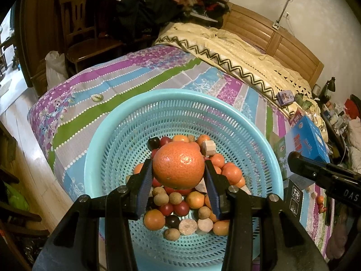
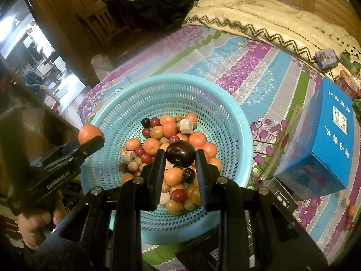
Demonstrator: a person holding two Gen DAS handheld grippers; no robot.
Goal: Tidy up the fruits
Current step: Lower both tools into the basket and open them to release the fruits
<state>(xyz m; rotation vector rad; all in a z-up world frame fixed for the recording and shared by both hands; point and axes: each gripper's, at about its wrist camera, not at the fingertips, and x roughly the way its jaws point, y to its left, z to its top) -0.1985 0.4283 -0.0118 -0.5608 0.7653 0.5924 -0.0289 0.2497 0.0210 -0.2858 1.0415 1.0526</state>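
The left hand-held gripper [image 1: 178,169] is clamped on an orange [image 1: 178,164], one blue pad against each side of the fruit, and holds it above the basket [image 1: 108,135]. The right hand-held gripper [image 2: 178,158] is clamped on a dark plum [image 2: 180,157], its jaws nearly closed, and holds it above the same basket. In the right wrist view the left hand-held gripper with its orange appears at 9 o'clock of the basket, over the rim, with a person's hand [image 2: 33,225] gripping its handle. In the left wrist view the tip of the right hand-held gripper enters at 3 o'clock. The basket is a light blue perforated plastic bowl resting on a bed [image 1: 112,85] covered with a striped floral sheet. Inside the basket lies a heap of fruit [image 1: 180,207]: small oranges, red and dark plums, brown round fruit and several pale cut chunks. A blue box [image 2: 325,140] stands on the bed at 3 o'clock of the basket. A few loose fruits [image 2: 349,216] lie on the sheet at 4 o'clock of the basket, beyond the box. A cream blanket [image 1: 237,45] with a zigzag border lies at 1 o'clock, along the headboard.
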